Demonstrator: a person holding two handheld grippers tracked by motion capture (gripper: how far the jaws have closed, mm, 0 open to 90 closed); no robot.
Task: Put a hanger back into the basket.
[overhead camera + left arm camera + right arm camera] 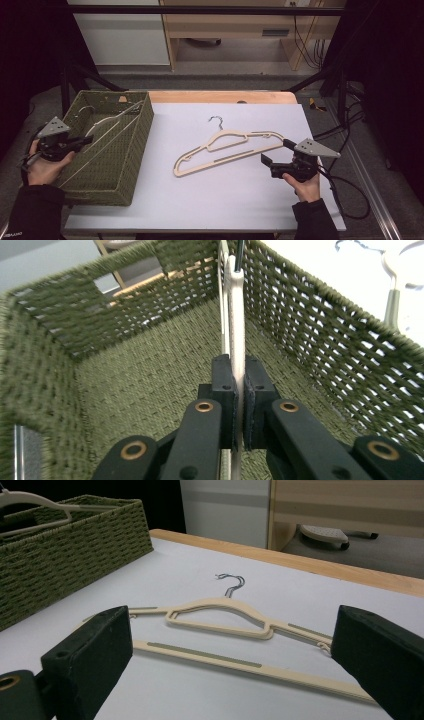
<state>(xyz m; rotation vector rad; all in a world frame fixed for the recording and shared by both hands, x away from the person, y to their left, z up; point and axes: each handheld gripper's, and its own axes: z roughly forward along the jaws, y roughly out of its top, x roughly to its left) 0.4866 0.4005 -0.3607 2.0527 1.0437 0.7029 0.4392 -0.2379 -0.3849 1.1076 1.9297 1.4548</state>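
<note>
A cream plastic hanger [107, 121] stands tilted inside the green woven basket [142, 131] at the table's left. My left gripper [89, 140] is shut on its bar from the basket's near left side. The left gripper view shows the pads [225, 390] pressed on the hanger's thin edge [235, 315], with a second hanger just behind it. Another cream hanger [227, 147] with a wire hook lies flat on the white table top; its doubled outline suggests two stacked. My right gripper [276, 151] stands open at its right end, the jaws wide on either side of the hanger [220, 615].
The basket [65, 545] takes up the table's left third, its walls [125, 375] rising around the held hanger. A wooden table edge [220, 96] runs along the back. Cables [345, 195] trail off the right side. Furniture stands beyond the table.
</note>
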